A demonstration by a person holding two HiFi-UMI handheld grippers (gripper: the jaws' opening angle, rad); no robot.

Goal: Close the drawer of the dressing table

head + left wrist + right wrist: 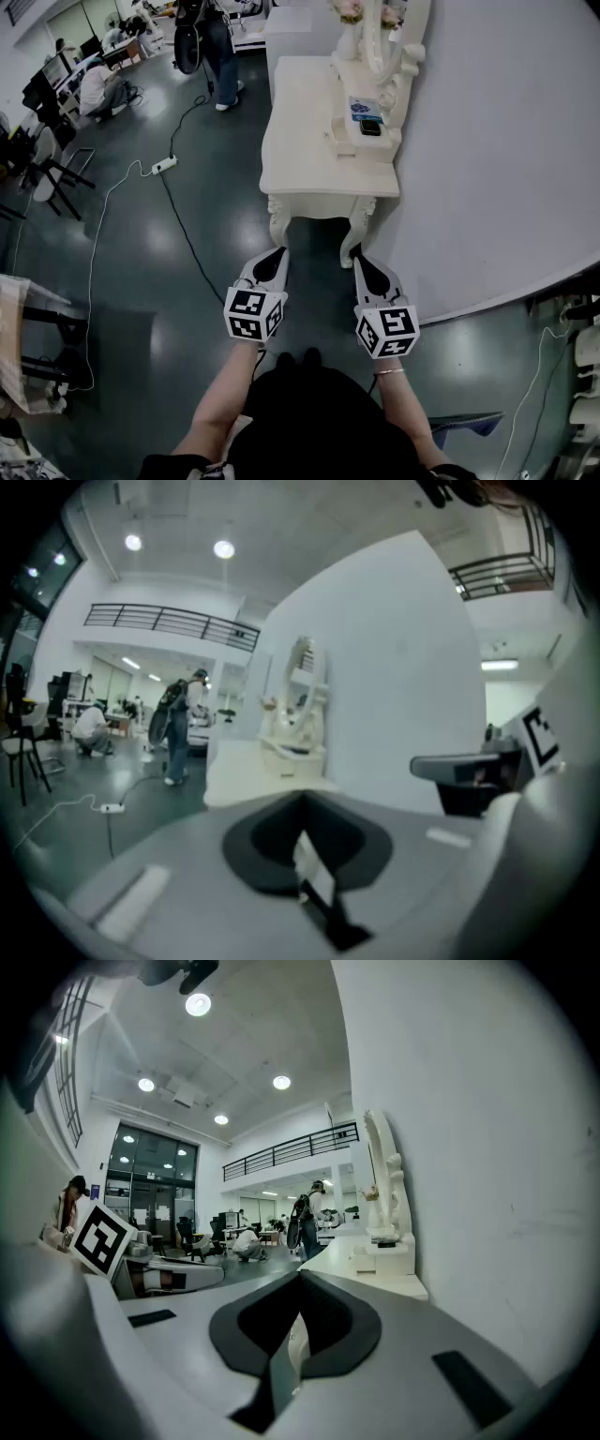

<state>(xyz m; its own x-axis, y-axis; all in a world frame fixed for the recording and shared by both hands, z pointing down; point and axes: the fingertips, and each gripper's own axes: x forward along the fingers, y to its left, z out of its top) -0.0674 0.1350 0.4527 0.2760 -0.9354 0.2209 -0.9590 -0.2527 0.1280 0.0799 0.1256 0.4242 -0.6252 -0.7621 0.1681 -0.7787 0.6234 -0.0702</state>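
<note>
The white dressing table stands along the white wall, with its carved near legs just ahead of me; it also shows in the distance as the dressing table and the dressing table. No drawer front shows in any view. My left gripper hovers above the floor just short of the table's near left leg, jaws shut on nothing. My right gripper hangs beside it before the near right leg, also shut and empty. In the gripper views the left gripper and right gripper point level at the table.
A raised shelf on the tabletop carries a blue box and a dark flat item. A power strip and cables trail over the dark floor at left. Chairs stand far left; people are at the back.
</note>
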